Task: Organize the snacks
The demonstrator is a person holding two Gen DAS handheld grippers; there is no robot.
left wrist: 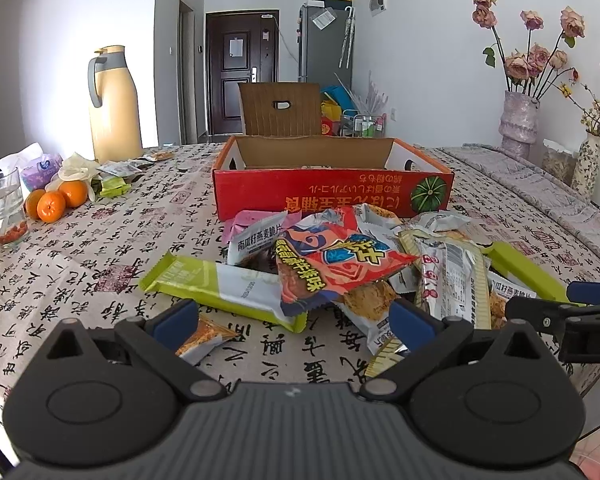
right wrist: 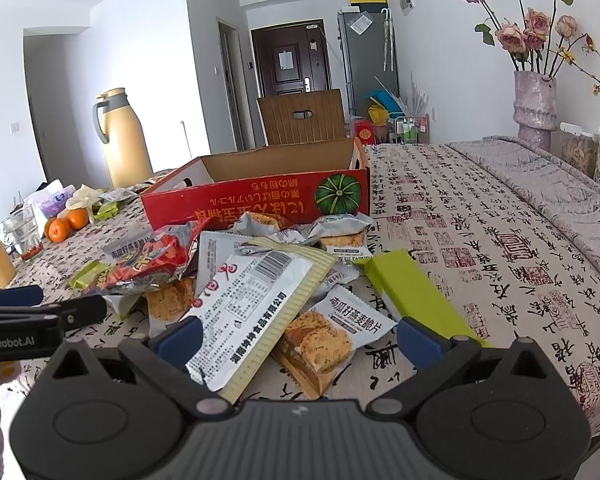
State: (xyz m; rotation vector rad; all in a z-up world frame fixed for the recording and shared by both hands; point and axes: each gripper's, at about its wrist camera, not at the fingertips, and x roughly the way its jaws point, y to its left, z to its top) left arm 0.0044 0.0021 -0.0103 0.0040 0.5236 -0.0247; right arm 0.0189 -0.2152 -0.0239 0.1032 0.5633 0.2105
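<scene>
— So which gripper is nearer the white pack point(right wrist: 244, 304)?
— Right gripper point(right wrist: 300, 340). Its jaws are wide apart, and the pack lies slanting between them, before the box point(right wrist: 256, 196). Left gripper point(left wrist: 292, 320) gapes too.

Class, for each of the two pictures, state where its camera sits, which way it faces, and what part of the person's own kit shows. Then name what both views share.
Left wrist: sits behind the left tool, jaws open, facing the snack pile and red box; the right tool enters at the right edge.
Right wrist: sits behind the right tool, jaws open over a white packet; the left tool enters at the left edge.
Shared: pile, red box, yellow flask, oranges, vase.
</scene>
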